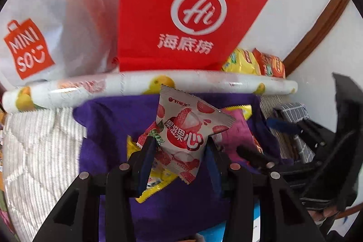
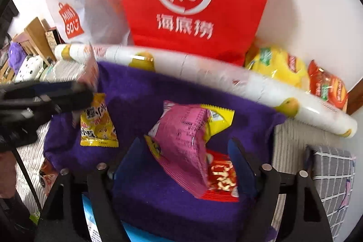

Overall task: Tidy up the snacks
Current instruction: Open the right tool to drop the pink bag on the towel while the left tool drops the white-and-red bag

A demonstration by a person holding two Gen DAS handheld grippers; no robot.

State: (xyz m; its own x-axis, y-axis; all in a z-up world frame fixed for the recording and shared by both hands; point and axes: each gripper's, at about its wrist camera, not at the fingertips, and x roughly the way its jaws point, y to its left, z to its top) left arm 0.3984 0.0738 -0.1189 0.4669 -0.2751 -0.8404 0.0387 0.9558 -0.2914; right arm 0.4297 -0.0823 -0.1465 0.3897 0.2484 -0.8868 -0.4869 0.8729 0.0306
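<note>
My left gripper [image 1: 180, 144] is shut on a white and pink lychee snack packet [image 1: 183, 128], held up over a purple cloth [image 1: 106, 128]. A yellow packet [image 1: 156, 185] lies under it. In the right wrist view my right gripper [image 2: 185, 151] stands open over the same cloth. A pink packet [image 2: 183, 142] stands tilted between its blue pads [image 2: 133, 153], with a gap on the right side. It leans on a red packet [image 2: 222, 176] and a yellow one [image 2: 219, 121]. Another yellow packet [image 2: 98, 124] lies to the left, by the left gripper's fingers [image 2: 74, 92].
A white fruit-print roll [image 2: 204, 74] borders the cloth's far edge. Behind it stand a red bag [image 2: 192, 3] and a white bag [image 2: 72, 3]. A yellow snack bag [image 2: 279, 67] and a red one [image 2: 329, 87] lie at the back right. Grey checked fabric [image 2: 333, 169] lies right.
</note>
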